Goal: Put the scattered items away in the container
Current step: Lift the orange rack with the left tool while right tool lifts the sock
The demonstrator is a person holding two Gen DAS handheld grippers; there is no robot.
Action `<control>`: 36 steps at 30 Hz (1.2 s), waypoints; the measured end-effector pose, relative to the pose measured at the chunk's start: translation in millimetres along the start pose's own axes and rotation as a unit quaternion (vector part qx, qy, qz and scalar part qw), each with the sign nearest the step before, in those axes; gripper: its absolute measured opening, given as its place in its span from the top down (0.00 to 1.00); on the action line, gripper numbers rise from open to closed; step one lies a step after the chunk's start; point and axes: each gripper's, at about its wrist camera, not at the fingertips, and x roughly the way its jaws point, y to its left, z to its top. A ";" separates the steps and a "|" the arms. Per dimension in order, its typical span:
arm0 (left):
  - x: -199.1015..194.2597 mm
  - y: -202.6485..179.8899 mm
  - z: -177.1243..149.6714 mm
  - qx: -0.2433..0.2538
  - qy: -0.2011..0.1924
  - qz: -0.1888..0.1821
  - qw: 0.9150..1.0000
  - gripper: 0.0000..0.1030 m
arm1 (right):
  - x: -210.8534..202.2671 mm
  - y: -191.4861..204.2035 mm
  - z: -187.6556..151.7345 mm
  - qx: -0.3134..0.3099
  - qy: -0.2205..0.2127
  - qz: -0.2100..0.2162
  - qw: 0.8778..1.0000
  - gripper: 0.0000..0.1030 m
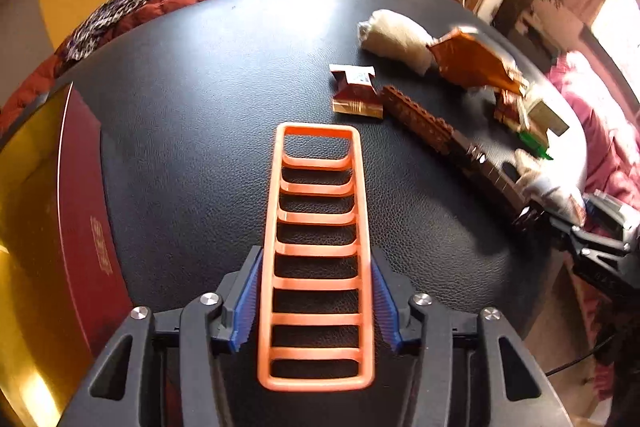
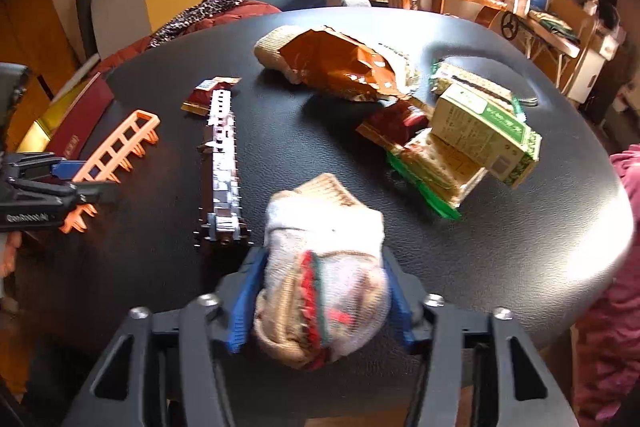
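Note:
My left gripper (image 1: 316, 267) is shut on an orange plastic ladder-shaped rack (image 1: 318, 227), held just over the black table (image 1: 192, 147); the rack also shows in the right wrist view (image 2: 116, 155). My right gripper (image 2: 322, 267) is shut on a rolled white-and-tan sock (image 2: 324, 259) with red and green stripes. A brown toy train (image 2: 222, 171) lies on the table between the two grippers. A dark red box (image 1: 76, 211) with gold interior, the container, sits at the table's left edge.
A second rolled sock (image 2: 274, 47), an orange snack bag (image 2: 340, 65), a green-and-cream carton (image 2: 484, 131), cracker packs (image 2: 436, 167) and a small brown sachet (image 2: 208, 95) lie on the far and right side. A red jacket (image 2: 240, 13) lies beyond the table.

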 end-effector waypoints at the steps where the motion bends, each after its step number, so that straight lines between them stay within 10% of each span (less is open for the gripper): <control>1: -3.7 1.5 -2.3 -0.006 -0.008 -0.001 1.000 0.52 | -1.0 -2.7 0.0 0.004 0.000 0.002 1.000 0.61; 23: -82.0 10.8 -38.2 -0.051 -0.105 -0.005 0.993 0.52 | -52.5 49.8 15.7 -0.042 -0.055 -0.002 0.998 0.63; 36: -48.1 -12.7 -50.5 0.006 -0.038 -0.007 0.999 0.45 | -47.6 90.5 9.5 -0.070 -0.052 0.034 0.996 0.63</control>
